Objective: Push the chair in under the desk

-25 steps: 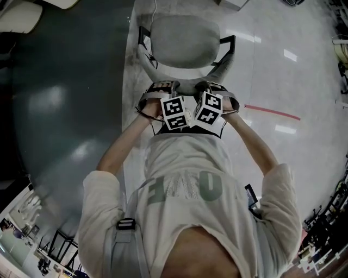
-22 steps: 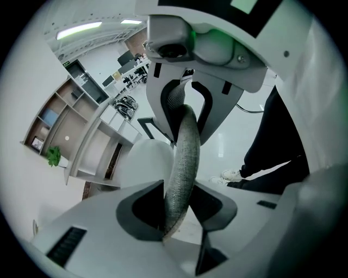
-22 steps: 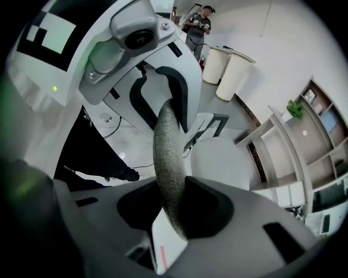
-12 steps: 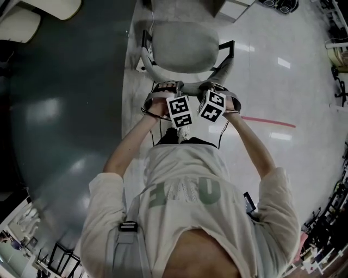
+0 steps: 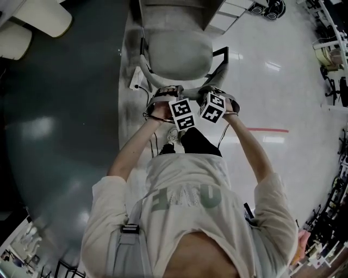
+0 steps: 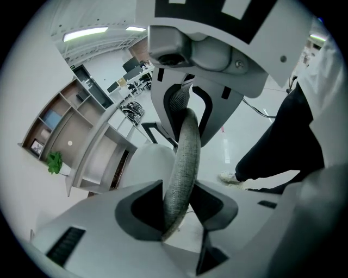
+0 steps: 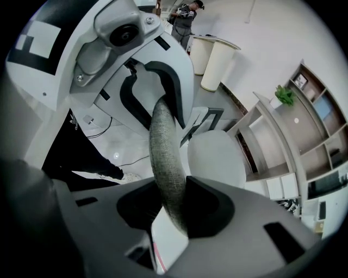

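The grey fabric chair (image 5: 179, 51) stands with its seat partly under the desk (image 5: 171, 12) at the top of the head view. Both grippers sit side by side on the top edge of its backrest (image 5: 187, 87). My left gripper (image 5: 163, 93) has the backrest edge (image 6: 182, 163) between its jaws, which are opening; the pads (image 6: 157, 198) still touch the fabric. My right gripper (image 5: 216, 91) is shut on the same edge (image 7: 166, 152). The seat (image 7: 217, 155) shows beyond the jaws in both gripper views.
Dark carpet (image 5: 60, 108) lies left of the chair, glossy white floor (image 5: 283, 81) with a red line (image 5: 266, 130) to the right. A cable and plug block (image 5: 136, 84) lie by the chair's left side. Wall shelves (image 7: 304, 125) rise behind the desk.
The chair has rolled away from me toward the desk, whose edge now shows over the seat. Both grippers and the person followed it forward.
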Available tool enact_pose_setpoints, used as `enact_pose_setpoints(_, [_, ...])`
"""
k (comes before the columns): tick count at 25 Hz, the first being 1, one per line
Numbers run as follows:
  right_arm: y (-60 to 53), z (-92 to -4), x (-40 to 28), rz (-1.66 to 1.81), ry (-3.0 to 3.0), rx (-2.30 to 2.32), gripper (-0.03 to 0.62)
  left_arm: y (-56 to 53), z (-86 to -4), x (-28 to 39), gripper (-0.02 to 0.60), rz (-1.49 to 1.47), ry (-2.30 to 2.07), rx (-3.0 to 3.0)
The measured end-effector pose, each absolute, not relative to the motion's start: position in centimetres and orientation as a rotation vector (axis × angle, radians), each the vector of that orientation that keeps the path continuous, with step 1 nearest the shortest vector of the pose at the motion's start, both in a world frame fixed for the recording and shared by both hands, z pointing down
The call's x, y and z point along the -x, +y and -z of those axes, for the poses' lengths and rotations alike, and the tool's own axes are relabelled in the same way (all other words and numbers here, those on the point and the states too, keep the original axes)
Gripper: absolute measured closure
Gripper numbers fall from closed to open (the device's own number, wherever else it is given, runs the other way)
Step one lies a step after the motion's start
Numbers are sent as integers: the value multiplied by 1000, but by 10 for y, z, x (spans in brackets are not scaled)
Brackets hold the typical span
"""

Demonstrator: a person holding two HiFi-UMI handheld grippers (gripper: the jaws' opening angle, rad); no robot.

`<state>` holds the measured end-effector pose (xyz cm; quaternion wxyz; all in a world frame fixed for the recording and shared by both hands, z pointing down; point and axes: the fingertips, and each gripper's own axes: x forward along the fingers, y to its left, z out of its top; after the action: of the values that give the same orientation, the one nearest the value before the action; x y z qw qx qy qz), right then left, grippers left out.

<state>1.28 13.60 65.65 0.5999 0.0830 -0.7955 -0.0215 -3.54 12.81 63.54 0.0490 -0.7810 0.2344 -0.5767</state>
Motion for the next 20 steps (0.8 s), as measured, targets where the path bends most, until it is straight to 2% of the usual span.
enact_pose_setpoints(20, [-30,-650,-10,145,-1887,-85,487,-38,-630,38,422,1846,841,2383])
